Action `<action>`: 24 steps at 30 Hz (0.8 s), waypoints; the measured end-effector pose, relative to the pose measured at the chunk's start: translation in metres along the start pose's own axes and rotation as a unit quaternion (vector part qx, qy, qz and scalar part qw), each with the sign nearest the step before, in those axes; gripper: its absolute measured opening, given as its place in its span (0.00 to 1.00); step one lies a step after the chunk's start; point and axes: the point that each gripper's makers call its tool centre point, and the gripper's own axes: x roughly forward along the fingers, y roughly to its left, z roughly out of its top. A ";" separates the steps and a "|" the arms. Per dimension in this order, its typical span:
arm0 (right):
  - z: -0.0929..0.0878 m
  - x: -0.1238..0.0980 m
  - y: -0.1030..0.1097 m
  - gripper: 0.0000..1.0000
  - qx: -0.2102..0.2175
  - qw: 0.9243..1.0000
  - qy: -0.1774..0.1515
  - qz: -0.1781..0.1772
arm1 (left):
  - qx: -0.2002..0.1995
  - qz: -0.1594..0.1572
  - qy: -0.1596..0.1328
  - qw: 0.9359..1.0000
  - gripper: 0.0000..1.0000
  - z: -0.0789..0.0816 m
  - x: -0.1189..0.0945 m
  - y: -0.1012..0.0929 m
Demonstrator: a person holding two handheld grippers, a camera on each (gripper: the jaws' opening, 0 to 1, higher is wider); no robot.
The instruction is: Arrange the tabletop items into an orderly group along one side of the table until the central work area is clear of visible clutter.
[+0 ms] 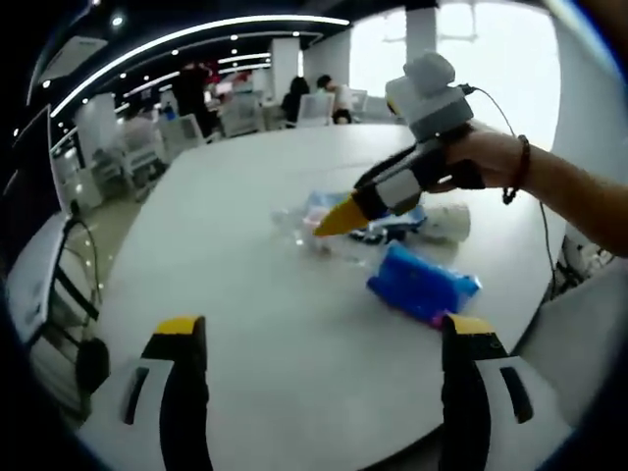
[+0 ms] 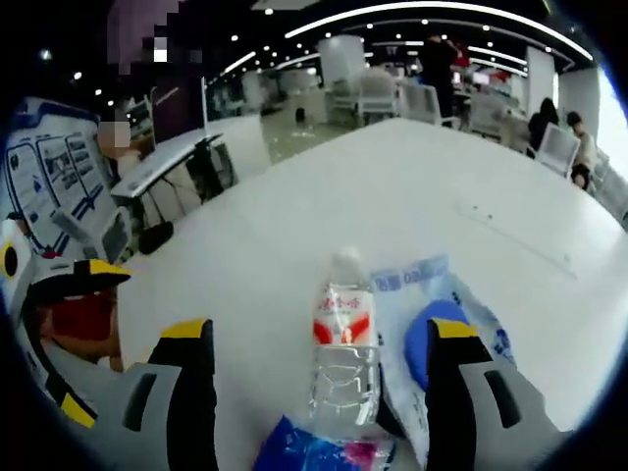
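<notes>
A clear water bottle [image 2: 342, 353] with a red label lies on the white table [image 2: 412, 196], between the jaws of my right gripper [image 2: 319, 329], which stands open around it without touching. To its right is a blue-and-white plastic bag [image 2: 422, 285], and a blue packet [image 2: 314, 453] lies nearer the camera. In the left gripper view the bottle [image 1: 292, 224], the blue packet [image 1: 422, 283] and a white cup [image 1: 448, 221] form a cluster right of centre, with the right gripper [image 1: 334, 218] over it, held by a hand. My left gripper [image 1: 324, 329] is open and holds nothing, hanging over bare table.
The left gripper [image 2: 69, 294] shows at the left edge of the right gripper view. The table's rim [image 1: 118, 285] curves along the left, with desks and chairs [image 1: 147, 137] beyond. People [image 1: 329, 93] sit far behind. A sleeve [image 1: 589, 334] lies at the right.
</notes>
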 end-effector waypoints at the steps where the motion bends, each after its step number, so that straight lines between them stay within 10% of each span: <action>1: 0.000 0.003 0.000 0.87 0.005 1.000 0.002 0.003 | 0.000 0.000 -0.001 1.000 0.96 0.000 0.000 0.000; 24: -0.006 0.059 -0.018 0.41 -0.034 0.998 0.037 -0.039 | 0.002 0.025 0.014 1.000 0.95 -0.004 -0.003 0.009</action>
